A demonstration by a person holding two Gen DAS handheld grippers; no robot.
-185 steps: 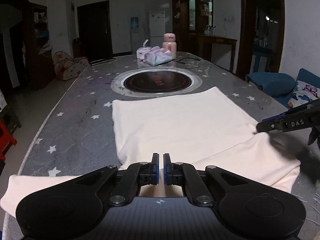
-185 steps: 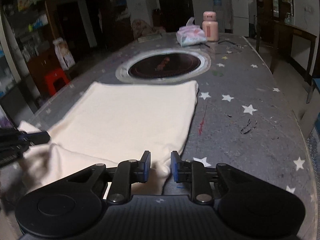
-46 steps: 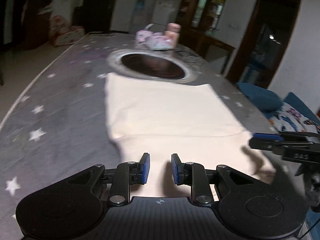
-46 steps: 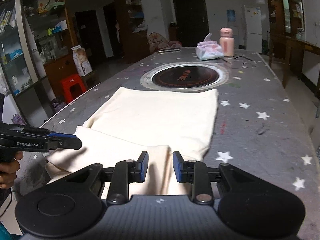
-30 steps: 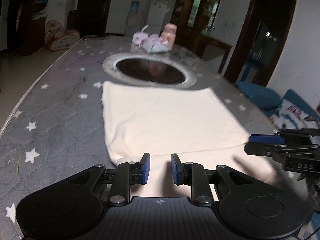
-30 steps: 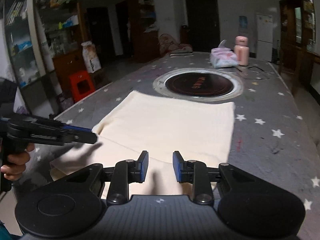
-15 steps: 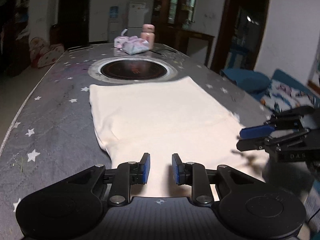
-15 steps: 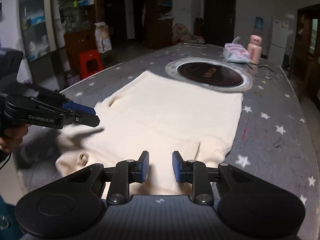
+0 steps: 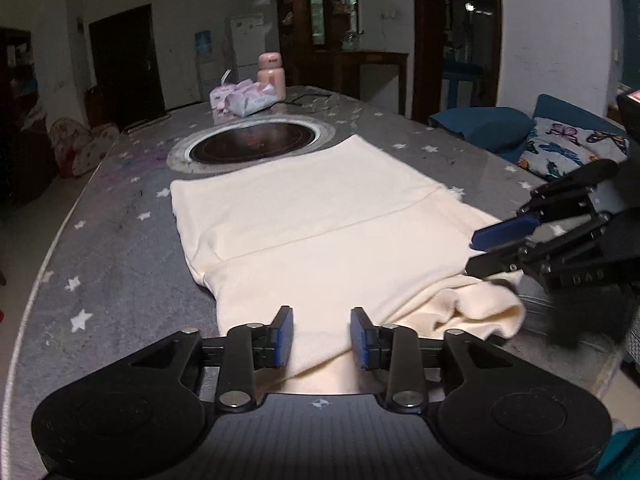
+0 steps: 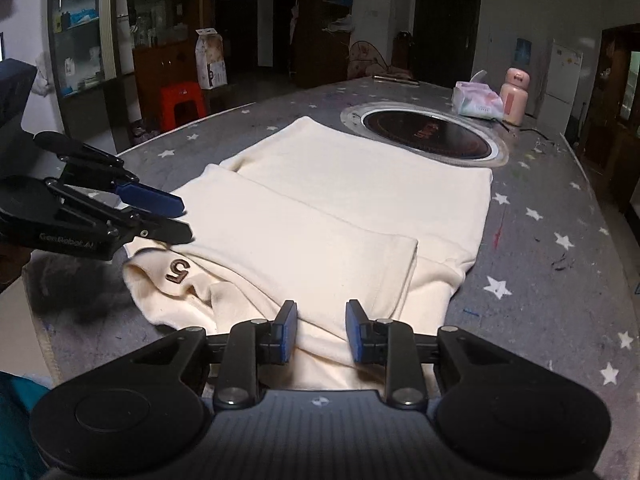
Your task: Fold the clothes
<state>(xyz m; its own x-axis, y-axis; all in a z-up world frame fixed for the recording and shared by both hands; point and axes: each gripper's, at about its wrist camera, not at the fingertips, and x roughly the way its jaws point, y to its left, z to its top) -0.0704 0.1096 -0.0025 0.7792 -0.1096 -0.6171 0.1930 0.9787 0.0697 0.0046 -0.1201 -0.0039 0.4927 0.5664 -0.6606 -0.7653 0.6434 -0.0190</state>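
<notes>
while cream garment (image 9: 320,232) lies flat, left tongs (image 9: 321,338) and right tongs (image 10: 321,330) gape above it

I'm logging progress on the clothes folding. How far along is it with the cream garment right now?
Partly done. The cream garment lies flat on the starry table with both sleeves folded across its body, seams visible. Nothing is in hand: the left gripper and right gripper hover open above the near end. Left: the lengthwise fold toward the hotplate, and tidying the bunched corner by the "5" patch.
</notes>
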